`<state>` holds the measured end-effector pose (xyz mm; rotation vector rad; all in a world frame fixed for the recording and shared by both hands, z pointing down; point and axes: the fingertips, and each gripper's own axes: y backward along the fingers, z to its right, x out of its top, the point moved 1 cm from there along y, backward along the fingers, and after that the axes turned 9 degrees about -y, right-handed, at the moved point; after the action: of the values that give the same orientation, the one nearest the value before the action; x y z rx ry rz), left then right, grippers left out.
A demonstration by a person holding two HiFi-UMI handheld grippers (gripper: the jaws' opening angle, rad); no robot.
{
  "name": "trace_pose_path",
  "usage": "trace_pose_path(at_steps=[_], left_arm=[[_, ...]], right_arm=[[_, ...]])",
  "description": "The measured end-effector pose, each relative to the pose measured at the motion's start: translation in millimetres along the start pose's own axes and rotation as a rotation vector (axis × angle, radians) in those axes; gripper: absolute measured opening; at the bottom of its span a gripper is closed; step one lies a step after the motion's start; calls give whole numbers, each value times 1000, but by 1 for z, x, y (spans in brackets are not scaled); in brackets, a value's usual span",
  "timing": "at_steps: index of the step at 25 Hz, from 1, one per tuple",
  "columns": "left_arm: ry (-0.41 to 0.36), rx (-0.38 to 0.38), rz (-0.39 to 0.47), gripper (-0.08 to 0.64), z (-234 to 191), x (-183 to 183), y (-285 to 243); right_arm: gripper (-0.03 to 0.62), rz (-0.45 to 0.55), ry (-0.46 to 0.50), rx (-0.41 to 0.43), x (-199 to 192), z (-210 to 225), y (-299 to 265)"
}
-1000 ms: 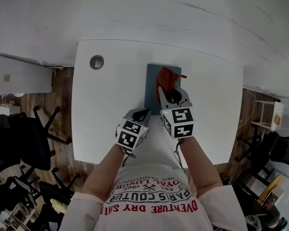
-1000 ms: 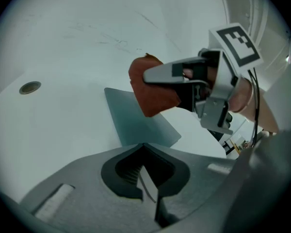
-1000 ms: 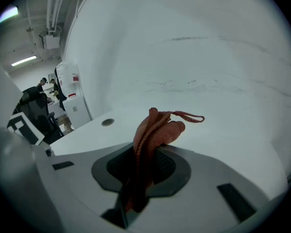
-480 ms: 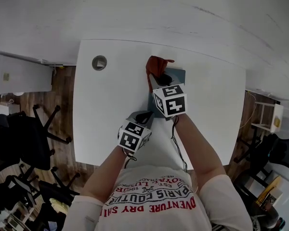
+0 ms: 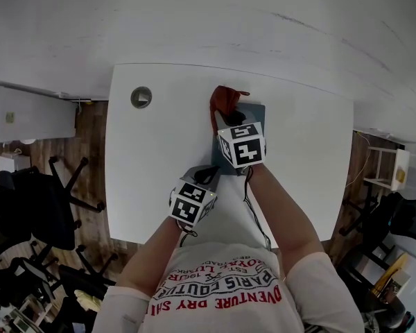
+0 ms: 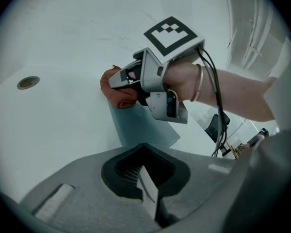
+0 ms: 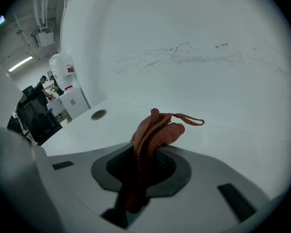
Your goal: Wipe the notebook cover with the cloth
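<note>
A grey-blue notebook (image 5: 256,114) lies flat on the white table (image 5: 152,158). My right gripper (image 5: 229,118) is shut on a red cloth (image 5: 224,100) and holds it at the notebook's far left corner, partly over the edge. In the right gripper view the cloth (image 7: 157,130) bulges out from between the jaws. My left gripper (image 5: 209,174) sits at the notebook's near left corner. Seen from the left gripper view, the notebook (image 6: 136,125) runs into the shut left gripper (image 6: 145,178), which has a thin pale edge pinched between its jaws. The right gripper (image 6: 121,79) and the cloth (image 6: 117,90) show beyond.
A round cable hole (image 5: 141,97) is set in the table's far left part. A white wall runs behind the table. Office chairs (image 5: 48,200) stand on the wood floor at the left, and a white cabinet (image 5: 28,113) sits beside the table.
My right gripper has slid the cloth from the notebook's middle to its far left corner. The left gripper and the notebook have stayed where they were.
</note>
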<state>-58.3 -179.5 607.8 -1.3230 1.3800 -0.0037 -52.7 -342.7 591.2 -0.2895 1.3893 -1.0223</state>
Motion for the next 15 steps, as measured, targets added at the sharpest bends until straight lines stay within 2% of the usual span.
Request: trace_pose_path(at_steps=[7, 15], left_arm=[[9, -6, -6, 9, 0, 0, 0], [0, 2, -3, 9, -1, 0, 0]], right_arm=[[84, -13, -35, 3, -2, 17, 6], [84, -27, -39, -51, -10, 51, 23]])
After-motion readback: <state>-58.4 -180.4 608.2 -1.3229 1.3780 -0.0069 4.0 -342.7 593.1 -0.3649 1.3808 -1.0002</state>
